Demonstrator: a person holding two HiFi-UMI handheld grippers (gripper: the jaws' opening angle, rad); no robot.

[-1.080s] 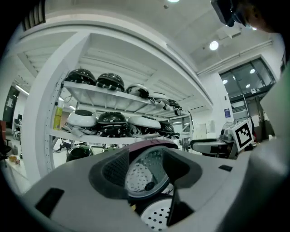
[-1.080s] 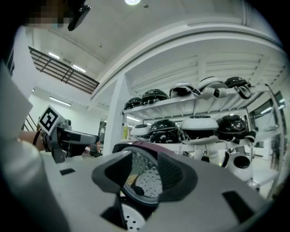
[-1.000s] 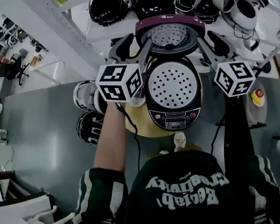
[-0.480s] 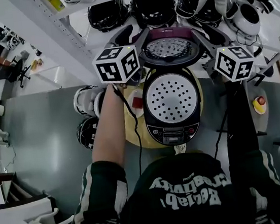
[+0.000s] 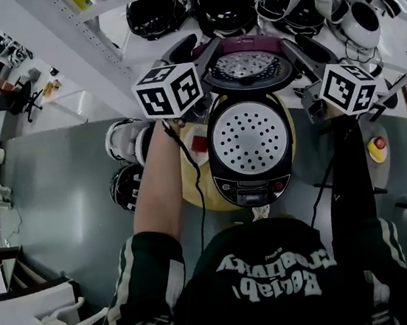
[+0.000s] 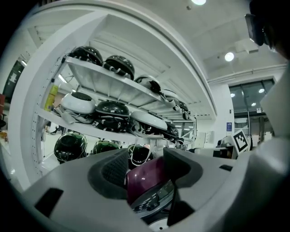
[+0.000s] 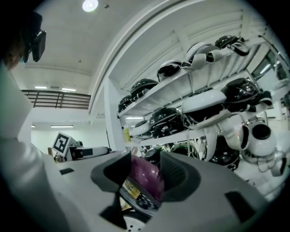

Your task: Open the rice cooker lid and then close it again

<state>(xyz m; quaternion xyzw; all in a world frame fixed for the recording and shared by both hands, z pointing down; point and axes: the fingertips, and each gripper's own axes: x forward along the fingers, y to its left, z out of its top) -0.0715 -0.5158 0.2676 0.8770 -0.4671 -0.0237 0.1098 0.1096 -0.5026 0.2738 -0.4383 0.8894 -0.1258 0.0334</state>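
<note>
The rice cooker (image 5: 249, 141) stands on a round yellow table (image 5: 201, 189), its perforated inner plate facing up. Its purple lid (image 5: 249, 66) is swung up and back toward the shelves. My left gripper (image 5: 198, 66) holds the lid's left edge, and my right gripper (image 5: 299, 56) holds its right edge. In the left gripper view the purple lid rim (image 6: 144, 177) fills the gap between the pads of the left gripper (image 6: 146, 172). In the right gripper view the lid rim (image 7: 148, 176) sits between the pads of the right gripper (image 7: 144, 174), whose jaws are closing on it.
White shelves with several dark helmets (image 5: 223, 3) rise right behind the cooker. Two helmets (image 5: 128, 186) lie on the grey floor to the left of the table. A small stand with a red button (image 5: 377, 144) is at the right. A black cable (image 5: 194, 189) hangs from the left gripper.
Both grippers and the lid have moved away from me toward the shelves, and the lid has tipped farther back. Over the last half second little has shifted.
</note>
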